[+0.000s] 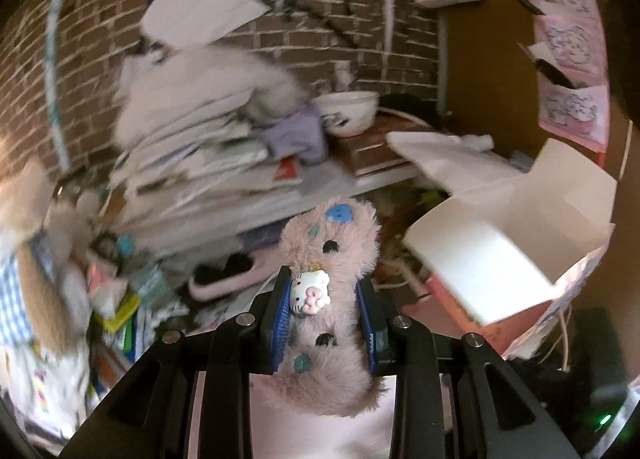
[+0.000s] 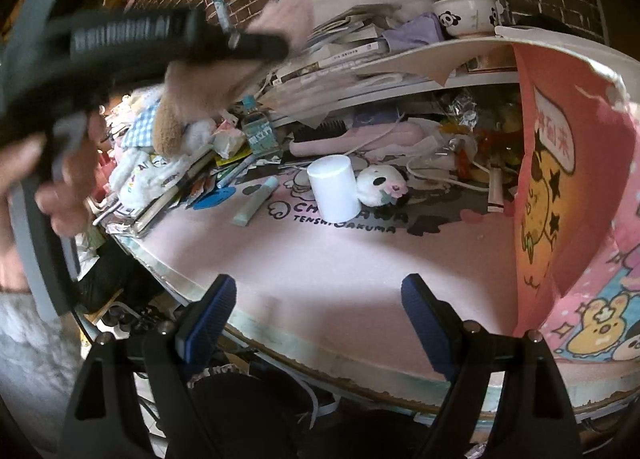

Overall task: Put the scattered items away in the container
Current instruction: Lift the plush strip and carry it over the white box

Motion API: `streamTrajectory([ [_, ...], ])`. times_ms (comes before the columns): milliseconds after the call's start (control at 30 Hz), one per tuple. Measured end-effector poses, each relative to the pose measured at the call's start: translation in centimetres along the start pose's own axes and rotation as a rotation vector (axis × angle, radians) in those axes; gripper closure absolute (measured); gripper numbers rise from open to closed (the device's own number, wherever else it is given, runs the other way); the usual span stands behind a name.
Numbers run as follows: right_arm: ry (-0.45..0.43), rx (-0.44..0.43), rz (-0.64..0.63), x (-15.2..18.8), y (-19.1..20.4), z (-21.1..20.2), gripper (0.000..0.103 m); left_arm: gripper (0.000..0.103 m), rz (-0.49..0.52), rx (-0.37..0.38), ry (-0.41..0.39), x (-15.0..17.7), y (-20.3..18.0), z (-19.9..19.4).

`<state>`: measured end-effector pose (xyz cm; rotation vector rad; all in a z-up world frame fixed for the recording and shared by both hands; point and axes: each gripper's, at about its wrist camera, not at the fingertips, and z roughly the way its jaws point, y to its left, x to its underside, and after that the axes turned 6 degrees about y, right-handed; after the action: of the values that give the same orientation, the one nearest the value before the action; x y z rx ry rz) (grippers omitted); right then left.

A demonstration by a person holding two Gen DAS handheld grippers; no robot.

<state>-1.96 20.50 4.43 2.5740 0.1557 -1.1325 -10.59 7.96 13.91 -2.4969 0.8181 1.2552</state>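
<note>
One plush (image 1: 328,291) sits clamped lengthwise in our left claw (image 1: 326,299), with the box (image 1: 516,235) ahead-right; our right claw (image 2: 316,323) gapes empty.

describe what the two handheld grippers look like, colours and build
Both match: the left gripper and right gripper have matte black angular arms with slotted cut-outs and silver round bolt heads at the joints. The jaws carry blue ribbed pads. In the right wrist view, the left unit's black and grey body appears blurred; no sleeve is discernible.

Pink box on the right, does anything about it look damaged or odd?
Yes. The pink box's upper edge is ragged and torn, and its orange printed flap hangs bent inward rather than standing square.
</note>
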Motion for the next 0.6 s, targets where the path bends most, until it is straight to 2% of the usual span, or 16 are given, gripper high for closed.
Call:
streamTrajectory([
  [167, 0.001, 0.003, 0.003, 0.1, -0.3, 0.1, 0.02, 0.079, 0.098, 0.1, 0.02, -2.8, -3.2, 0.4],
  [367, 0.003, -0.003, 0.016, 0.4, -0.9, -0.1, 0.02, 0.079, 0.236, 0.275, 0.113, -6.2, -8.1, 2.3],
  [500, 0.002, -0.007, 0.023, 0.5, -1.1, -0.2, 0.02, 0.079, 0.319, 0.337, 0.179, -7.7, -11.2, 3.6],
  [600, -0.001, -0.01, 0.027, 0.5, -1.2, -0.3, 0.02, 0.079, 0.392, 0.329, 0.229, -8.1, -13.5, 4.6],
])
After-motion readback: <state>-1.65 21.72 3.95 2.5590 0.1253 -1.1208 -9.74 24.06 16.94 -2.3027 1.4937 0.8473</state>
